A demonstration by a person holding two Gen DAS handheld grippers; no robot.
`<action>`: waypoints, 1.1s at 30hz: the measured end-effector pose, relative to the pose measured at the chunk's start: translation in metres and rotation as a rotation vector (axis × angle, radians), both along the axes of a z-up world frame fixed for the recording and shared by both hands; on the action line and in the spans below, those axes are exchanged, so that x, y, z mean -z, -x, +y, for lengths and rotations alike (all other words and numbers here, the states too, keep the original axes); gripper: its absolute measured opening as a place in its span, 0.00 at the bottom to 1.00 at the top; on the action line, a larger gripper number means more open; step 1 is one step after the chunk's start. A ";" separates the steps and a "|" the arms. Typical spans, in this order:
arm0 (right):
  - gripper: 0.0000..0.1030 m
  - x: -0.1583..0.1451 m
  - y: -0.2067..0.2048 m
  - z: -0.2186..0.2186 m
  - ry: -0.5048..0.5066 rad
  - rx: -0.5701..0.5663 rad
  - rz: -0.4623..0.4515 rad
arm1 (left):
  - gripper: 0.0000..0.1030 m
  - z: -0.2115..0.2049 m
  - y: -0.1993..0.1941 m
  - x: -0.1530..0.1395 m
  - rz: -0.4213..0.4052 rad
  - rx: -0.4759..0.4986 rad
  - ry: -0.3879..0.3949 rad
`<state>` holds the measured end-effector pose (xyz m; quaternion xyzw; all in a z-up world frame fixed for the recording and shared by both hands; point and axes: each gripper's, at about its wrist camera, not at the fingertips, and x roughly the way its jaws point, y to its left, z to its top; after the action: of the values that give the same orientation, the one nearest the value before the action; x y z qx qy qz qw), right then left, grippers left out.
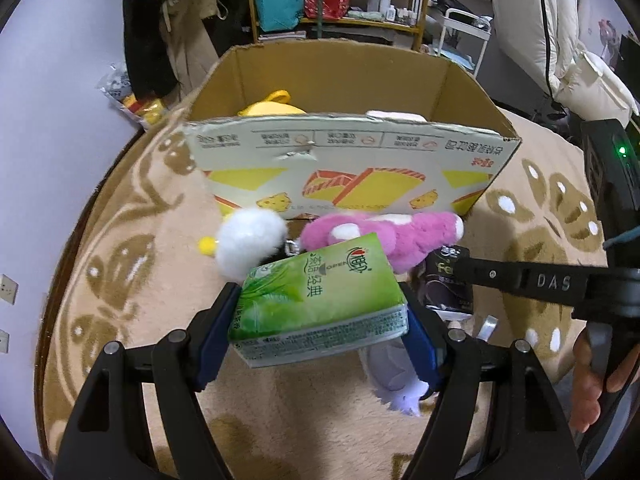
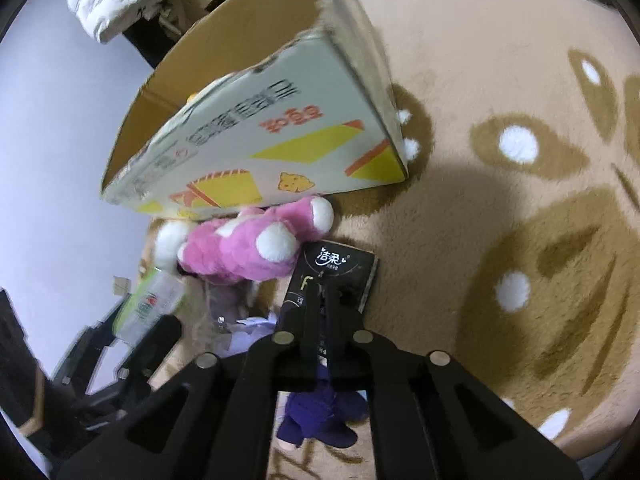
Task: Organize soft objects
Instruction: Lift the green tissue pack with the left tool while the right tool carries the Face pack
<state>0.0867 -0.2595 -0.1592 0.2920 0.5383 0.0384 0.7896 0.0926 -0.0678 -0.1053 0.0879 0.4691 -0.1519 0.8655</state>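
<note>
My left gripper point(image 1: 320, 312) is shut on a green tissue pack point(image 1: 316, 296), which its blue pads clamp from both sides above the rug. Just ahead, a white fluffy toy point(image 1: 248, 244) and a pink plush point(image 1: 384, 236) lie against the front wall of the open cardboard box point(image 1: 348, 160). In the right wrist view my right gripper point(image 2: 322, 292) is shut, its tips pinching the face of a black tissue pack point(image 2: 340, 268) beside the pink plush point(image 2: 248, 252). A purple plush point(image 2: 320, 416) lies under the right gripper. A yellow toy point(image 1: 272, 108) shows inside the box.
A beige patterned rug point(image 2: 500, 220) covers the floor, with free room to the right of the box point(image 2: 280, 136). Cluttered shelves point(image 1: 340, 0) and a white cart point(image 1: 468, 32) stand behind the box. A hand point(image 1: 592, 372) holds the right gripper's handle.
</note>
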 end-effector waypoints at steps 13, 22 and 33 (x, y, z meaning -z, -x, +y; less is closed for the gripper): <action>0.65 -0.018 0.008 0.026 0.174 -0.008 0.008 | 0.73 0.029 0.006 -0.029 -0.127 -0.103 -0.007; 0.67 0.008 -0.020 0.037 0.228 -0.037 0.069 | 0.73 0.040 0.004 -0.046 -0.229 -0.149 -0.014; 0.49 0.005 -0.029 0.062 0.340 -0.020 0.039 | 0.73 0.040 0.007 -0.053 -0.287 -0.166 -0.023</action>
<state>0.1157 -0.1980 -0.1644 0.1494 0.5550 -0.0510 0.8167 0.0858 -0.0277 -0.0527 0.0793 0.3479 -0.0606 0.9322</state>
